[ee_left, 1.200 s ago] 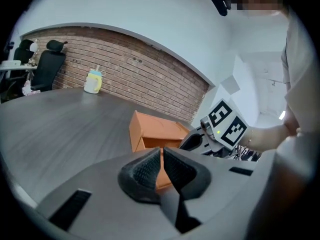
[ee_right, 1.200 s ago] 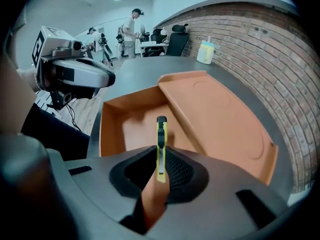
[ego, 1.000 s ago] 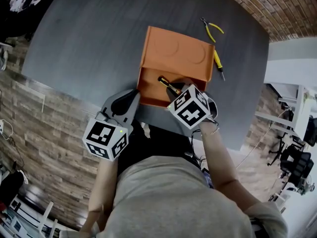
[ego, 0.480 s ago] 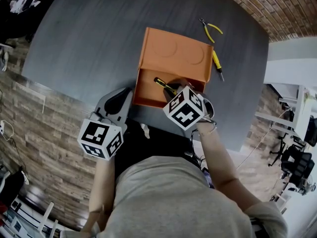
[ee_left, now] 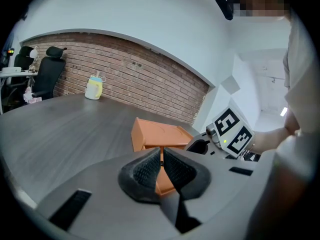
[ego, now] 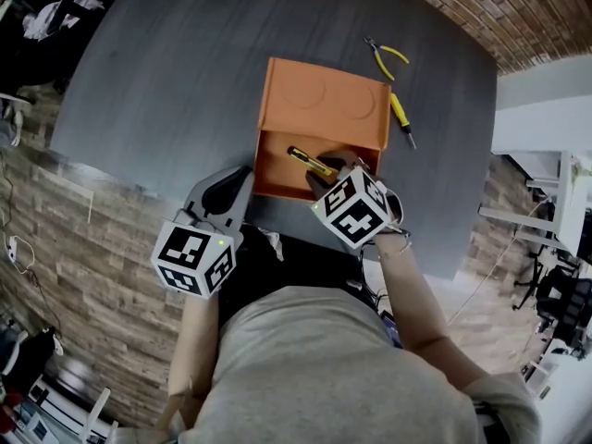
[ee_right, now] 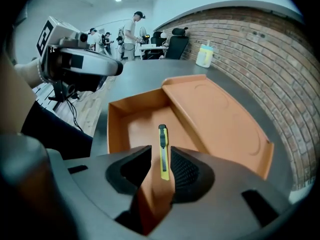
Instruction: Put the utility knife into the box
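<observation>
The orange box (ego: 270,169) stands open on the grey table, its lid (ego: 324,100) folded back. Inside lies the yellow and black utility knife (ego: 310,162), its near end by the front wall (ee_right: 117,124). In the right gripper view the knife (ee_right: 162,151) runs lengthwise between the tips of my right gripper (ee_right: 161,160), whose jaws are opening; a gap shows beside the knife, so the pads do not press it. My left gripper (ego: 242,178) hovers at the box's near left corner, shut and holding nothing (ee_left: 161,156).
Yellow-handled pliers (ego: 384,58) and a yellow screwdriver (ego: 400,117) lie on the table beyond the box's right side. A pale bottle (ee_left: 94,88) stands at the far table edge by the brick wall. The table's near edge runs just under both grippers.
The right gripper's jaws have spread and it has drawn back slightly toward the person. The knife stays in the box. The left gripper has barely moved.
</observation>
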A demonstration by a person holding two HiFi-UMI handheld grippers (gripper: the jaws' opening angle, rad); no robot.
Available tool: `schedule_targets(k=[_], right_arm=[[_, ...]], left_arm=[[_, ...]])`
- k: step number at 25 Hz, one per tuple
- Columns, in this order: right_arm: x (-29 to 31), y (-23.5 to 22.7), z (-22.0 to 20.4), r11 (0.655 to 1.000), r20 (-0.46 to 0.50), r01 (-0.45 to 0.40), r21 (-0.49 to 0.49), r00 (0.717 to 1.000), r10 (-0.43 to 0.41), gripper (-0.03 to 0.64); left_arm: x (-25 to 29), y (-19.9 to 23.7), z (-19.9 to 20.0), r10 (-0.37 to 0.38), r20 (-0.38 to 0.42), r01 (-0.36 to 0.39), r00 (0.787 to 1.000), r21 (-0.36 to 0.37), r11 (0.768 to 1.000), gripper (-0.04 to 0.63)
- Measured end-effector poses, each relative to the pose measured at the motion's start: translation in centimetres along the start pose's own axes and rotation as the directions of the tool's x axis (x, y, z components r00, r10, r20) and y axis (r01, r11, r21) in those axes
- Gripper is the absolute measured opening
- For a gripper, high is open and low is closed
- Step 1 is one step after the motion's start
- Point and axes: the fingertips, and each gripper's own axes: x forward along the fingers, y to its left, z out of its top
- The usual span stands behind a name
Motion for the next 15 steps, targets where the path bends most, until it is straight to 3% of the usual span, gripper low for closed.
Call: schedule_targets(k=[4,8,11,15], right_arm=[[-2.4,-0.2,2.0,0.994,0.136,-0.015,0.108,0.991,0.000,0.138],[-5.7,-1.1,4.2,0.983,0.279,0.001,0.181,0.959,-0.052,0.117],[-8.3,-2.0,5.7,0.973,0.376,0.036,0.228,0.918,-0.122,0.018],[-11.7,-2.5,7.1,0.956,0.505,-0.014,0.294,0.851,-0.143,0.009]], left_arm=[[0.0,-0.6,0.7,-0.016,0.002,0.016,1.000,0.037,0.999,0.034],[0.0,-1.3,2.1,-0.033,0.020,0.031,0.999,0.079,0.996,0.033],[0.0,-1.8,3.4,-0.055,0.045,0.050,0.997,0.101,0.994,0.034],[0.1,-2.9,4.9,-0.088,0.068,0.078,0.994,0.141,0.987,0.034]])
